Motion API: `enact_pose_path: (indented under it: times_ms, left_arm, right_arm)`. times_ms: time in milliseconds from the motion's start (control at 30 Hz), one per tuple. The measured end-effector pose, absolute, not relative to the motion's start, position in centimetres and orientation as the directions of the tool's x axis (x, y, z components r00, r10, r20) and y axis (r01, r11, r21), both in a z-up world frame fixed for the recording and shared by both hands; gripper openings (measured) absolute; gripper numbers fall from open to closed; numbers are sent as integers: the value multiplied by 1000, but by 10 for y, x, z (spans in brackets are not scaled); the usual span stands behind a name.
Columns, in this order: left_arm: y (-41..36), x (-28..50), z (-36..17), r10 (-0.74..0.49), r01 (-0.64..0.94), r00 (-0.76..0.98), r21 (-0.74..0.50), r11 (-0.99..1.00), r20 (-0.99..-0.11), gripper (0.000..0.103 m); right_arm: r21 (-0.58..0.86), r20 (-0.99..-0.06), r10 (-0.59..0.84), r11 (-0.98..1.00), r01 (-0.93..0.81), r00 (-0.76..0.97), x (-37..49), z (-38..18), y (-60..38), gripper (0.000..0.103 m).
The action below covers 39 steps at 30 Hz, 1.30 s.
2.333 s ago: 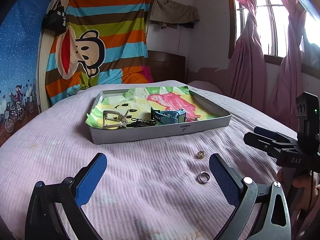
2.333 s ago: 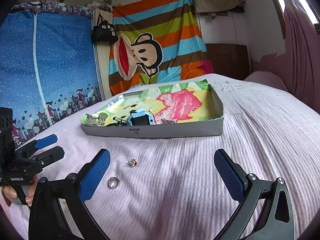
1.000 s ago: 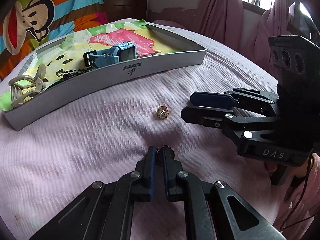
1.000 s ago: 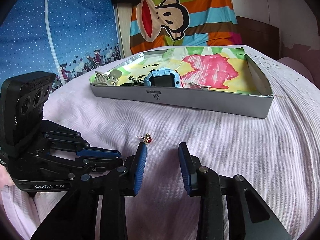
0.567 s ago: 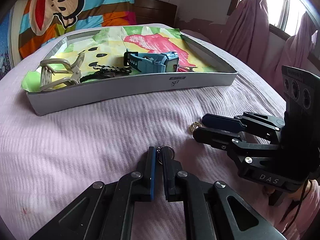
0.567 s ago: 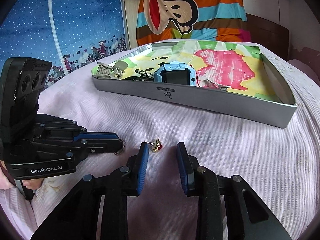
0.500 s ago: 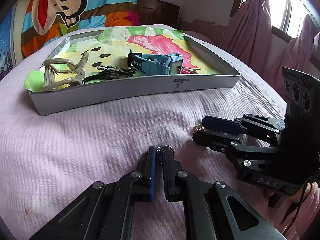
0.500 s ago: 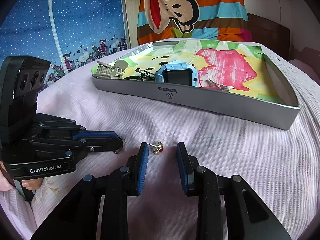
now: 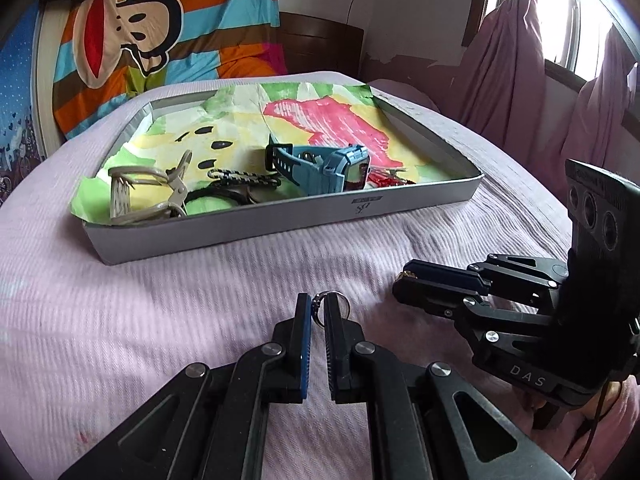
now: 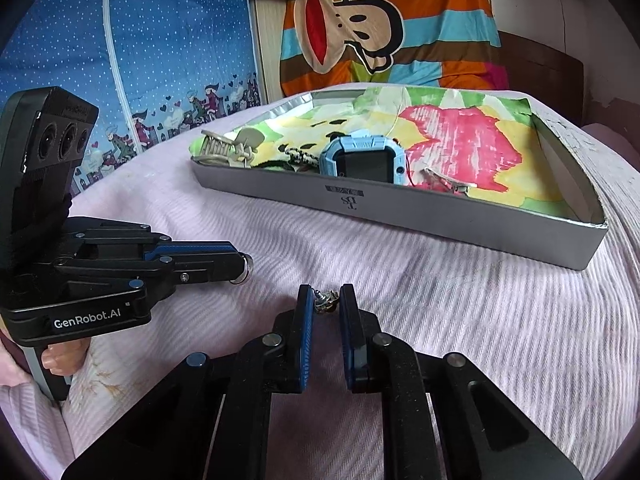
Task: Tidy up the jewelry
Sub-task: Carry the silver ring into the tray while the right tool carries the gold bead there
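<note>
Pinching a silver ring (image 9: 330, 303) between its pads, the left hand-held gripper (image 9: 317, 312) is held above the pink bed (image 9: 160, 292). Beside it, a small earring (image 10: 326, 300) is clamped by the right hand-held gripper (image 10: 325, 305), short of the tray (image 10: 440, 210).

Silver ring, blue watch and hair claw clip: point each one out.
silver ring (image 9: 329, 304), left wrist view, on the band's top between the left gripper's fingertips.
blue watch (image 10: 362, 161), right wrist view, on its dark screen.
hair claw clip (image 9: 148, 196), left wrist view, on its beige body.
</note>
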<state>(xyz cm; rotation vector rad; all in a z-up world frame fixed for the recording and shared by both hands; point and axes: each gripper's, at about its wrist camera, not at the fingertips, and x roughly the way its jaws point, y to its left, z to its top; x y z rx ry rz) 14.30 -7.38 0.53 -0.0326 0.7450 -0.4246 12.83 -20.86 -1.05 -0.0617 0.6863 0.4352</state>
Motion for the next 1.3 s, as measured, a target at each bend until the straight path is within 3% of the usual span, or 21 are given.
enact_pose_path:
  times_ms: [367,567,700,933,1300]
  left_arm:
    - [-65,158,35,-438,352,729,-260,899,-526,7]
    - [-64,193,55,-379,278,783,-267,923,-494,7]
    - [-65,225,58,-299,186,779,-251,950,-551,7]
    - [-70,262,49,-249,118,704,-237,964,-665,7]
    - [-74,262,39,-210,103,694,-194,976,-688,6]
  right_arm:
    - [143,-508,395,915,-377,765,130,11,-228,12]
    - [144,-450,361,932,-333,817,147,34,-239,12]
    - [166,-447,321,947,-275,835,175,49,-249,12]
    - [154,-541,247,969,-194,804,225,53,-252,12]
    - [140,-617,209,978,-156,758,245,25,-241,12]
